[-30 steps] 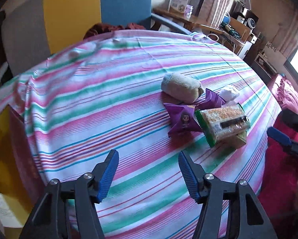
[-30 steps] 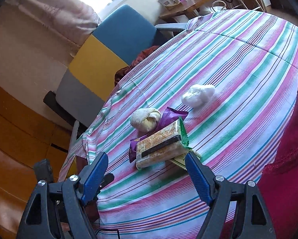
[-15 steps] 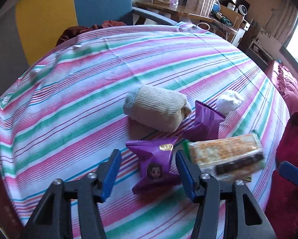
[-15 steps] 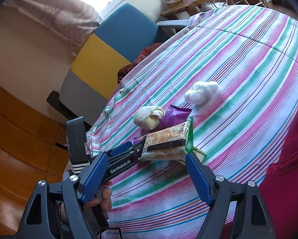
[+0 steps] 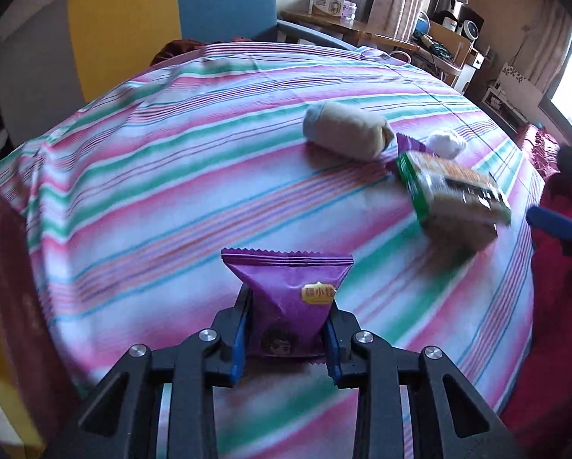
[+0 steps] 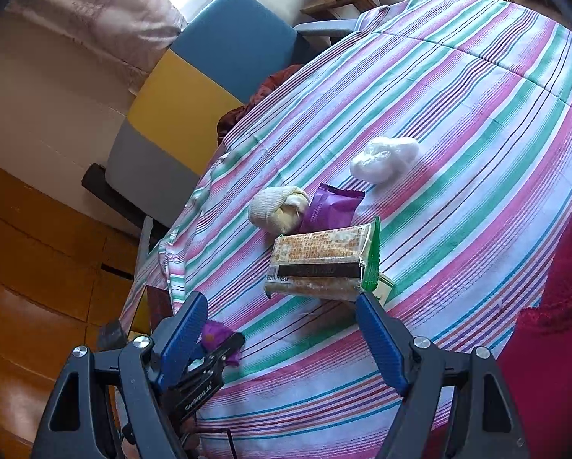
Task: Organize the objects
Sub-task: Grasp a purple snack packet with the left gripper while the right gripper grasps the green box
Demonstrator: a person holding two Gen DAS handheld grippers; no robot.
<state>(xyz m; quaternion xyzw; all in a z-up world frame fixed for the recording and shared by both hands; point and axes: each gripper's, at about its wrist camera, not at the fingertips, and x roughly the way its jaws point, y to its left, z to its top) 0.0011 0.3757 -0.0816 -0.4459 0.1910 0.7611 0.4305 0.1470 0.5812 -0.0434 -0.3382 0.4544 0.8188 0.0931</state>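
My left gripper (image 5: 286,338) is shut on a purple snack packet (image 5: 291,292) and holds it above the near part of the striped tablecloth (image 5: 179,191); it also shows in the right wrist view (image 6: 215,334). On the cloth lie a rolled beige sock (image 5: 347,134), a second purple packet (image 6: 332,208), a green-edged cracker pack (image 6: 320,264) resting on a small box, and a white crumpled ball (image 6: 385,158). My right gripper (image 6: 282,340) is open and empty, just short of the cracker pack.
A blue, yellow and grey chair (image 5: 133,34) stands behind the table. A cluttered wooden desk (image 5: 362,30) is at the back. A red sofa (image 5: 553,267) lies to the right. The table edge drops off at the left to a wooden floor (image 6: 37,267).
My left gripper closed on the purple packet and pulled it back, away from the other items. The cracker pack shifted a little. The right gripper stayed open, nearly still.
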